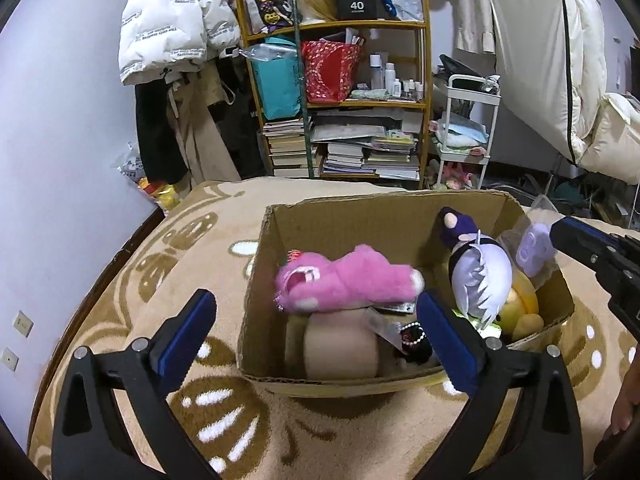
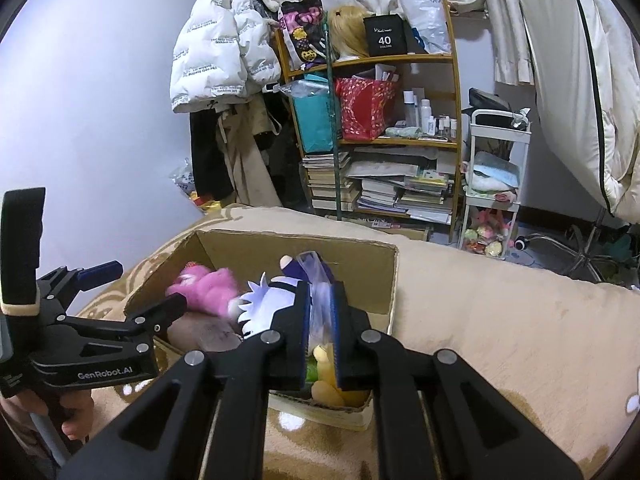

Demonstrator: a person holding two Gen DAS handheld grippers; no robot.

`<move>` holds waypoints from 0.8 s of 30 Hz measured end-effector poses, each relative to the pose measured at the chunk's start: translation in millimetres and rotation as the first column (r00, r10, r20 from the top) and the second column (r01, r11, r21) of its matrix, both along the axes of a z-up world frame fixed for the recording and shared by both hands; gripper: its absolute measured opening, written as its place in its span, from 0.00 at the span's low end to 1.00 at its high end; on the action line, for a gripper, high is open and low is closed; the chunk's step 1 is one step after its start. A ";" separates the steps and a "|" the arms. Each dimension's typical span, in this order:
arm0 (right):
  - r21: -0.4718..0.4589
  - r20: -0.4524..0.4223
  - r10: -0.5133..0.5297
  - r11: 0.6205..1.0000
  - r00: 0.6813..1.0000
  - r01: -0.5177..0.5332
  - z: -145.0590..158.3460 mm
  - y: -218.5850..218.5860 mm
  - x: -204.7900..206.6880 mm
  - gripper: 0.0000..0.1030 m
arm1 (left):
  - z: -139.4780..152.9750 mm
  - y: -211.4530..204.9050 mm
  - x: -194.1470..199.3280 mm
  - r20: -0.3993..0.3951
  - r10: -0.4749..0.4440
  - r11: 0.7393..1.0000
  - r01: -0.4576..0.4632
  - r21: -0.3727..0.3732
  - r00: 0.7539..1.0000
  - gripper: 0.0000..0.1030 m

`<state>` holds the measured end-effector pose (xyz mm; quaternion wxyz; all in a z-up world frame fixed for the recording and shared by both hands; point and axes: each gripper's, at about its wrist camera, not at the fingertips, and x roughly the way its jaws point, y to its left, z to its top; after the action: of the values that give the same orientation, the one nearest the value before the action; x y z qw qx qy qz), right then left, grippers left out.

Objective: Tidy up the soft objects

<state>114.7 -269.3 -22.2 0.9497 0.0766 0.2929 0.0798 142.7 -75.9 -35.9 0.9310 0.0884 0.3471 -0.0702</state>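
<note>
An open cardboard box [image 1: 256,292] [image 2: 386,276] stands on a beige patterned blanket. Inside lie a pink plush [image 1: 348,280] [image 2: 204,290], a white-haired doll in purple [image 1: 480,276] [image 2: 260,300], a beige cushion [image 1: 340,350] and a yellow plush [image 1: 520,308] [image 2: 326,376]. My left gripper [image 1: 316,340] is open and empty, hovering over the box's near side. My right gripper [image 2: 320,332] is shut on a clear plastic bag with a lilac item [image 1: 532,248] [image 2: 318,300], held over the box's right end.
The blanket [image 1: 192,248] [image 2: 500,320] covers a bed. Behind stand a wooden shelf [image 1: 424,80] with books, bags and bottles, a white trolley [image 1: 468,136], hanging coats [image 1: 172,28] and a lilac wall at left.
</note>
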 end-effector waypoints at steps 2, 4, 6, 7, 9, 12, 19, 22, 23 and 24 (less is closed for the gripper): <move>0.010 0.009 -0.003 1.000 1.000 0.003 2.5 -1.6 -2.3 0.27 | 1.1 3.1 -2.5 -0.001 0.010 1.000 -0.010 -0.006 1.000 0.97; 0.016 0.019 -0.006 1.000 1.000 0.005 5.9 -3.2 -5.2 0.29 | 3.2 5.8 -6.8 0.001 0.015 1.000 -0.015 -0.007 1.000 0.97; 0.016 0.027 -0.011 1.000 1.000 0.010 9.2 -4.3 -8.8 0.30 | 6.3 8.8 -12.3 0.010 0.020 1.000 -0.020 -0.002 1.000 0.97; 0.018 0.029 -0.013 1.000 1.000 0.012 10.4 -4.9 -10.6 0.30 | 8.2 9.9 -15.1 0.015 0.024 1.000 -0.024 0.000 1.000 0.97; 0.020 0.031 -0.017 1.000 0.999 0.016 13.5 -5.0 -14.8 0.30 | 13.1 13.3 -23.3 0.030 0.030 1.000 -0.030 0.000 0.999 0.97; 0.021 0.042 -0.025 0.999 0.999 0.024 19.0 -6.2 -24.0 0.38 | 20.7 17.6 -35.4 0.051 0.037 0.999 -0.037 0.001 0.998 0.97; 0.026 0.079 -0.039 0.999 0.996 0.037 37.1 -6.6 -51.4 0.61 | 41.1 22.8 -70.5 0.106 0.037 0.999 -0.039 0.024 0.994 0.97; 0.021 0.088 -0.048 0.999 0.995 0.046 42.3 -5.4 -63.4 0.68 | 47.5 25.3 -85.1 0.128 0.037 0.999 -0.041 0.026 0.991 0.97; 0.020 0.090 -0.051 0.999 0.995 0.049 44.1 -5.2 -67.8 0.73 | 50.2 26.7 -92.1 0.135 0.035 0.999 -0.039 0.028 0.990 0.97; 0.021 0.093 -0.053 0.998 0.994 0.051 46.1 -4.9 -72.1 0.76 | 52.2 27.6 -96.9 0.139 0.033 0.999 -0.038 0.030 0.990 0.97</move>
<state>42.6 -274.1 23.9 0.9634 0.0890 0.2453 0.0612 45.8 -48.3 16.3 0.9525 0.1018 0.2841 -0.0417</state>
